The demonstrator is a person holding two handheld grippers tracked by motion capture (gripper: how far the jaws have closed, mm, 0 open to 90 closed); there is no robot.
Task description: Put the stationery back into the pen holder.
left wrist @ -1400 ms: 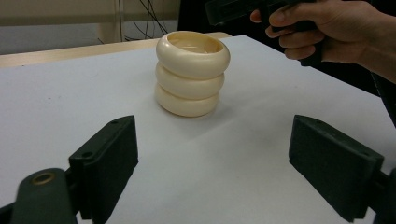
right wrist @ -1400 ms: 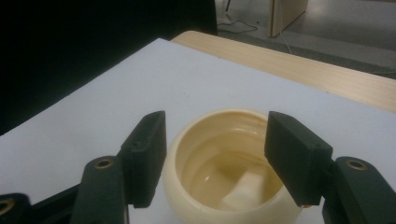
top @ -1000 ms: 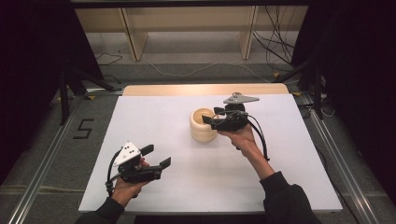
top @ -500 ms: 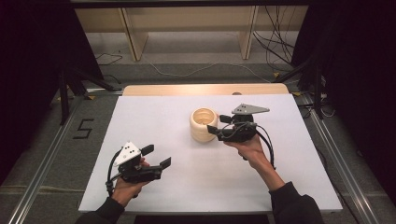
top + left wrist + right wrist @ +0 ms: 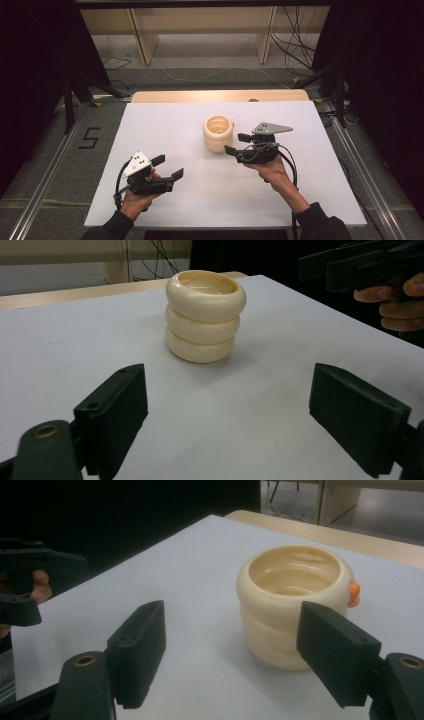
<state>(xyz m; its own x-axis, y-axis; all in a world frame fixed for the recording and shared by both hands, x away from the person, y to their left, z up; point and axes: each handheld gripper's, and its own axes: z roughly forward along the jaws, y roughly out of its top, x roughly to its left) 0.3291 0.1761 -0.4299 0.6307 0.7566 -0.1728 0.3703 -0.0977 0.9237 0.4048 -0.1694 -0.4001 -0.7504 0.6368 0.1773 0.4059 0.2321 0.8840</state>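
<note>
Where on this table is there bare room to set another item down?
The white table is bare left of the cream ringed cup, and between the left gripper and right gripper. It is crowded between cup and right gripper.

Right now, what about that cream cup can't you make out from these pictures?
- Cup, high view: too small to show the orange bit.
- Orange bit, right gripper view: mostly hidden behind the cup's wall; its shape is unclear.
- Cup's lower right side, right gripper view: covered by the gripper's black jaw.
</note>
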